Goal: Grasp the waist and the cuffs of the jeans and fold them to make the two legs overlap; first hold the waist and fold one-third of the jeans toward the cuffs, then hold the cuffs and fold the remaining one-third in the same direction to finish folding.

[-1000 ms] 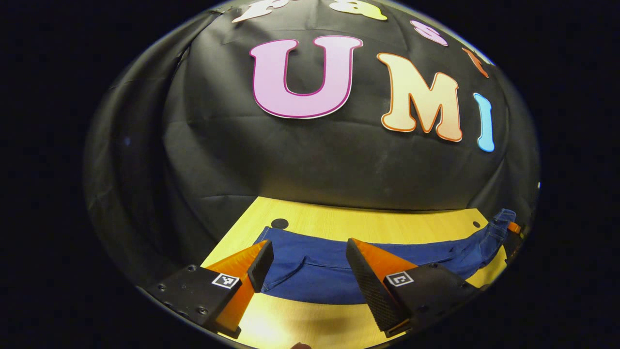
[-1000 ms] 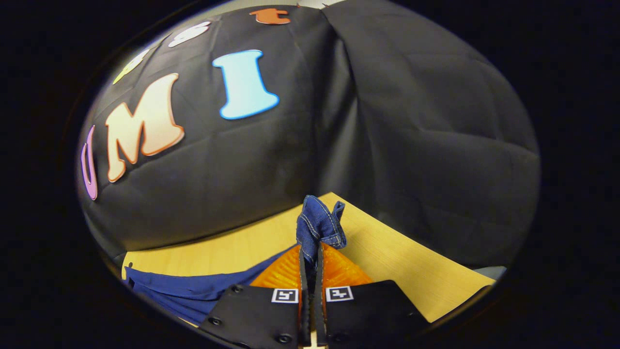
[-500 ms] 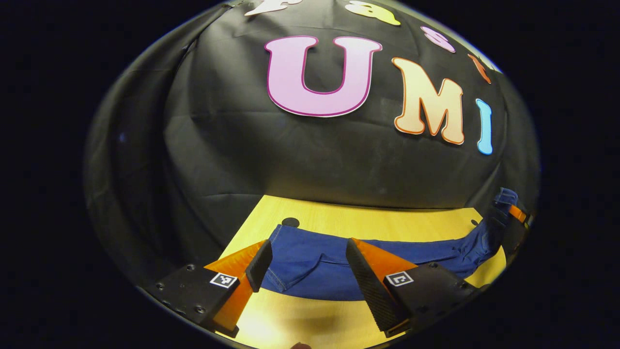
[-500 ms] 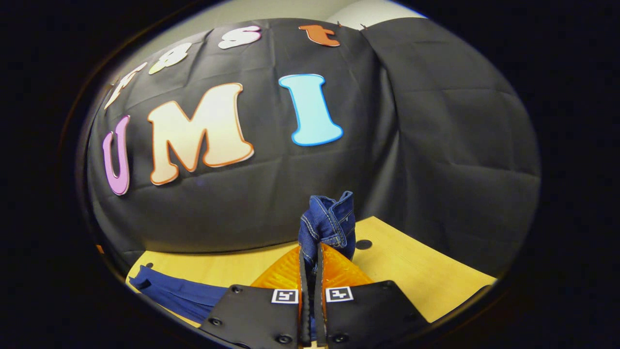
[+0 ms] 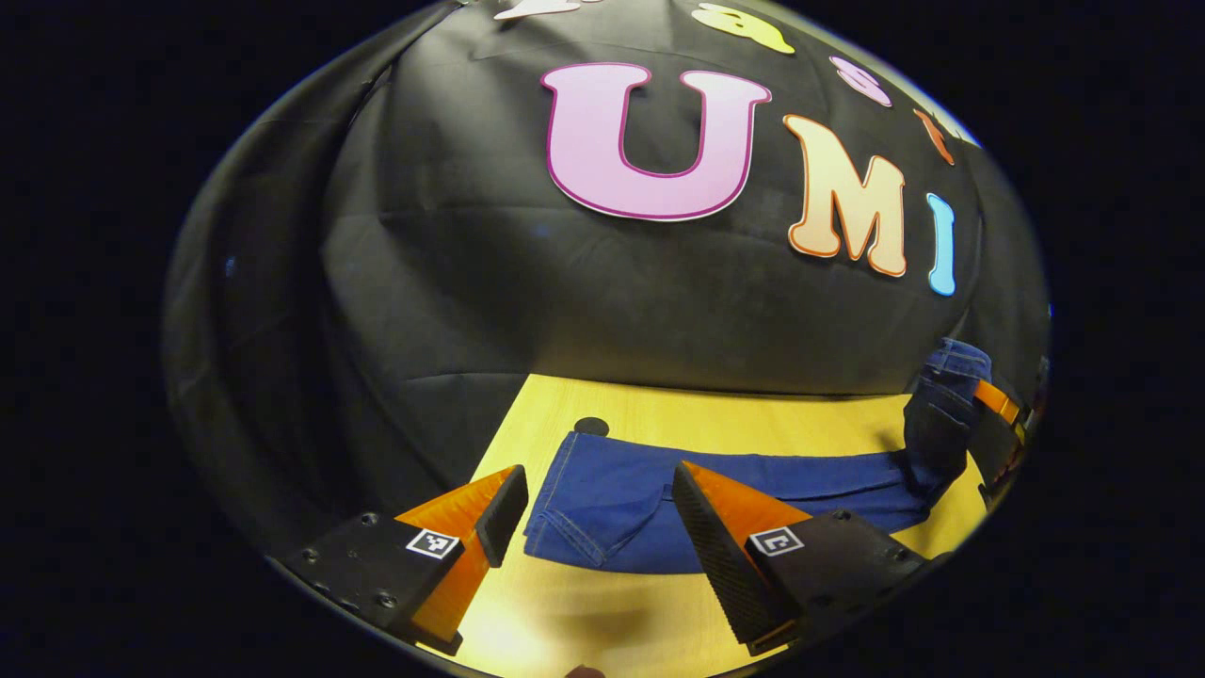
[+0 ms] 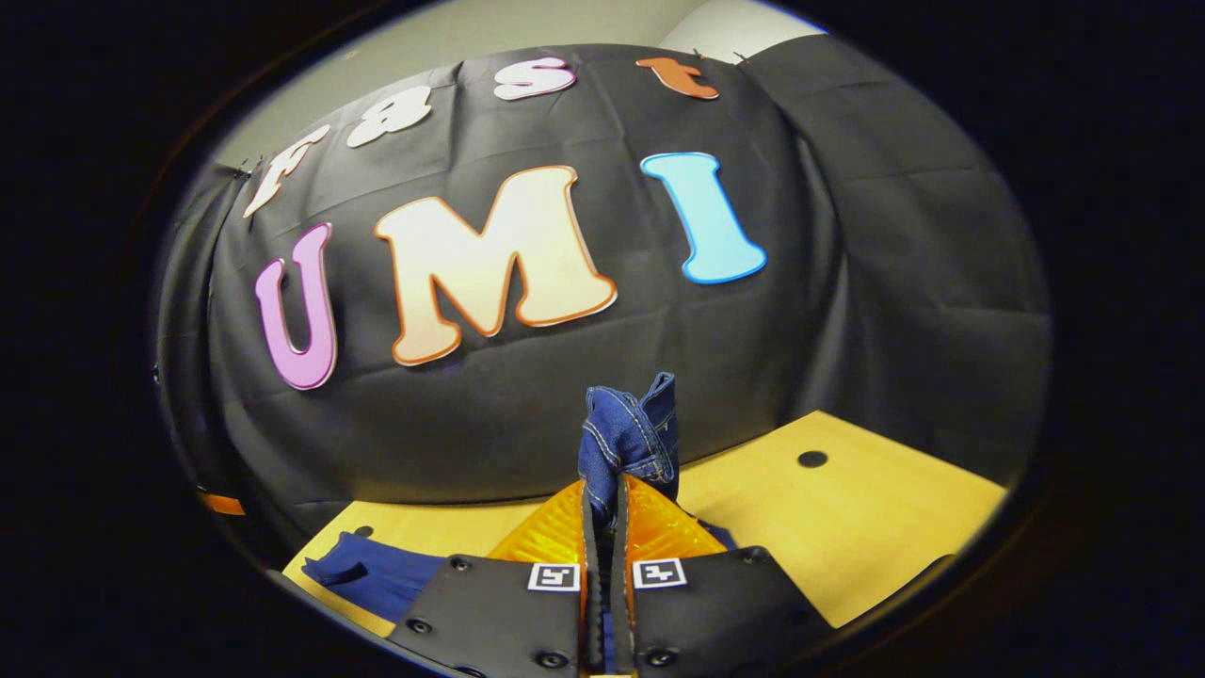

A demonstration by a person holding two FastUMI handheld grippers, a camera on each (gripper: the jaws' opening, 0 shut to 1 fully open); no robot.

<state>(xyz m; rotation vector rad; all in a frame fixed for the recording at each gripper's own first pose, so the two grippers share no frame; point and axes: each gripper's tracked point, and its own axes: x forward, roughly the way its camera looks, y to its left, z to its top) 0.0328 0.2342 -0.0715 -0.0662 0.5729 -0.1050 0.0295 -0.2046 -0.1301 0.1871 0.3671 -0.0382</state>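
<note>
Since one second ago, the right tool [image 6: 603,527] has lifted the cuff end higher and carried it toward the waist side, so the dark blue denim jeans [image 5: 659,494] look shorter on the yellow wooden worktop [image 5: 715,424]. In the left gripper view the jeans lie flat with their long axis running across, from the waist end just ahead of the left tool [image 5: 593,523] to the raised cuffs [image 6: 629,435] far on the right. The left tool is wide open and holds nothing; the waist edge lies between and just beyond its orange fingers [image 5: 725,508]. The right tool is closed tight on the bunched cuffs, which stand above its fingertips. I judge the left tool is nearer to the waist for the coming grasp.
</note>
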